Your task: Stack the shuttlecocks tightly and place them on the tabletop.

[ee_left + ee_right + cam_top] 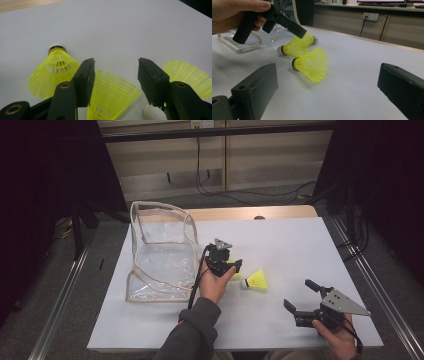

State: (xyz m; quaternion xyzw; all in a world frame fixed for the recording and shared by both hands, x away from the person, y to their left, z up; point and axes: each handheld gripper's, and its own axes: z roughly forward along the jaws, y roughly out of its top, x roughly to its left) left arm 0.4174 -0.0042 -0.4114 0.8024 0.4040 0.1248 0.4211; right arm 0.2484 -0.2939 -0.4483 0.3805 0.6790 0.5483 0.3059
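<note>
We judge the packing barely begun: three yellow shuttlecocks (310, 63) lie on the white table (300, 250), none inside the clear zip pouch (160, 252) standing open just left of them; our left gripper (116, 75) hovers over the middle one, jaws apart, pressing nothing; our right gripper (301, 296) waits open, well apart; nothing blocks the pouch mouth.

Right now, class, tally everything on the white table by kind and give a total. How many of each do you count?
Yellow shuttlecocks: 3
Clear plastic zip bag: 1
Hand-held grippers over the table: 2, left hand-held gripper, right hand-held gripper
Total: 6
</note>
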